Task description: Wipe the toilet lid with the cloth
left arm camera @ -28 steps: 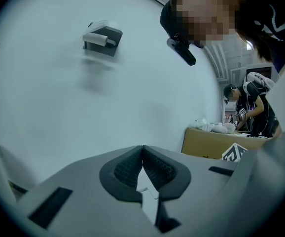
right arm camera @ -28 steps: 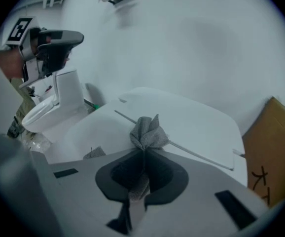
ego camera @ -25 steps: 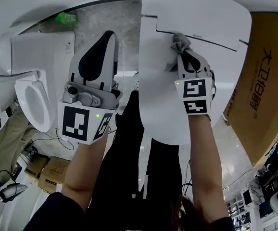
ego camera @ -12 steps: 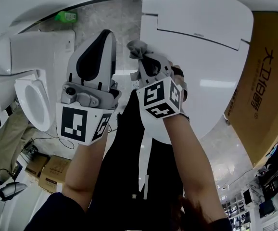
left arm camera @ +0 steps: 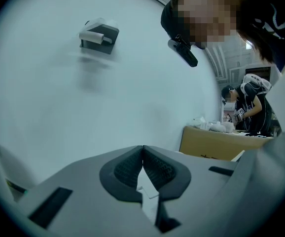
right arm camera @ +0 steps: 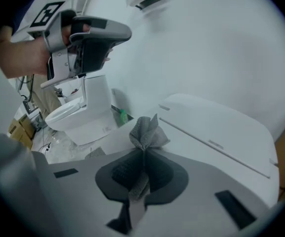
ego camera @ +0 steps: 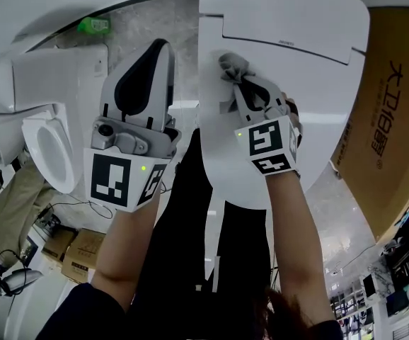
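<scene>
toilet lid (ego camera: 314, 108) lies open right of the cloth (ego camera: 234, 68); left gripper (ego camera: 159, 48) and second toilet (ego camera: 49, 144) crowd the left, cardboard box (ego camera: 395, 105) walls the right.

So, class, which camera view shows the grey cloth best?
The right gripper view: the cloth sits close up, pinched between the right tongs. The head view shows it smaller, bunched over the toilet lid. The left gripper view misses it.
</scene>
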### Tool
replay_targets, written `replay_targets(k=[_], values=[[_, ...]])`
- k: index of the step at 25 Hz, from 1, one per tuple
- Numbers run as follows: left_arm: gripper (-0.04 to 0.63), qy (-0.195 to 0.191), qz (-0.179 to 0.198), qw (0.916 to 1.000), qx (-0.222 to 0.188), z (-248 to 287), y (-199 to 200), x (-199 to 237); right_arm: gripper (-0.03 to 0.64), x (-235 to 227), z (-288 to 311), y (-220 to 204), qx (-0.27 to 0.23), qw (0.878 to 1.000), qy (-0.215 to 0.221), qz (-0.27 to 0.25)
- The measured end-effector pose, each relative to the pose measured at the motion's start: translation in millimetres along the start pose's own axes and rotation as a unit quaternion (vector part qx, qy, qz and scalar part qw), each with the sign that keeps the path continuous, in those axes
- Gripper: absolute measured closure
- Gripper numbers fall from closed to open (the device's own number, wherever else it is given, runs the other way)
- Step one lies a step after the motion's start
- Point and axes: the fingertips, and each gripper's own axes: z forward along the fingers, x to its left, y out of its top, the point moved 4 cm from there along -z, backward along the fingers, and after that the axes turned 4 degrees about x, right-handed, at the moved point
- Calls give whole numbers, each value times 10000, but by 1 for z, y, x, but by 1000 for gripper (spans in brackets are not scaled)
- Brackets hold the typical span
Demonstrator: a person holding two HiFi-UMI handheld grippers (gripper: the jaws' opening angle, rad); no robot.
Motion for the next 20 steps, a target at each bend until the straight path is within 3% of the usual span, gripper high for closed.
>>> replay_targets(k=[7,13,20], values=[[575,-89,-3,10000,35,2,-2,-12,583,-94,-58,-63,251,9934,-982,529],[575,-114,25,9999,81,1,-5,-17,583,-175,-114,-130,660,9778,-1833,777],[575,-132,51,9998,111,1,-8,-19,583,-194,-134,-151,626,9648,-2219,1265]])
